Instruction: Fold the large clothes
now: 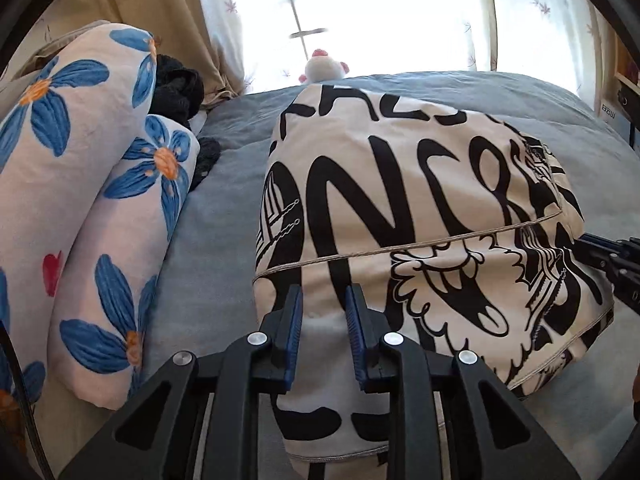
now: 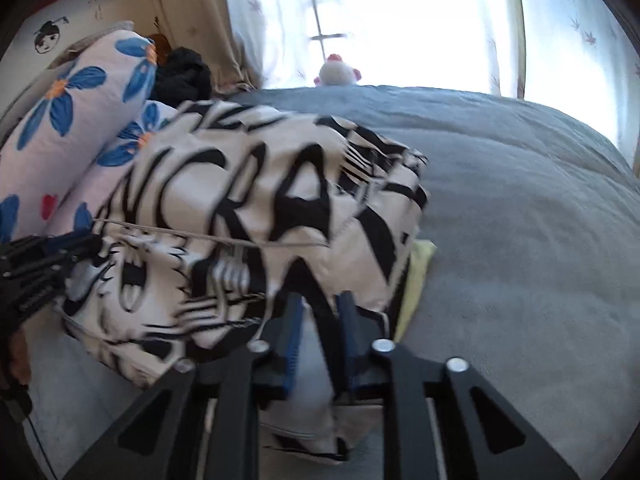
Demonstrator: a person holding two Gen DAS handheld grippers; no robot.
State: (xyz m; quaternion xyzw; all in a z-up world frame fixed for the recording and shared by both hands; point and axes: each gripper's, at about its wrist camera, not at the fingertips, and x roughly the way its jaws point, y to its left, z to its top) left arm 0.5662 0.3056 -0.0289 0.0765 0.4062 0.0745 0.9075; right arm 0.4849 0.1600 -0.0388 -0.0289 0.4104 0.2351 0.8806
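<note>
the folded garment (image 1: 420, 208) lies on the bed (image 1: 224, 240), near its middle. to its left the two pillows (image 1: 80, 200) lie side by side along the bed's edge, with a dark bundle of cloth (image 1: 180, 88) behind them. a soft toy (image 1: 324, 66) sits at the far edge before the curtained window (image 1: 380, 8). another cloth (image 2: 420, 276) pokes out from under the garment's right side.

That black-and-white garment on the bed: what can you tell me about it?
The garment is cream cloth printed with bold black lettering and cartoon drawings, edged with pale piping. It lies bunched and partly folded on the grey bed cover, beside flowered pillows. Its near edge passes between the fingers of both the left hand-held gripper and the right hand-held gripper, which are closed on it.
</note>
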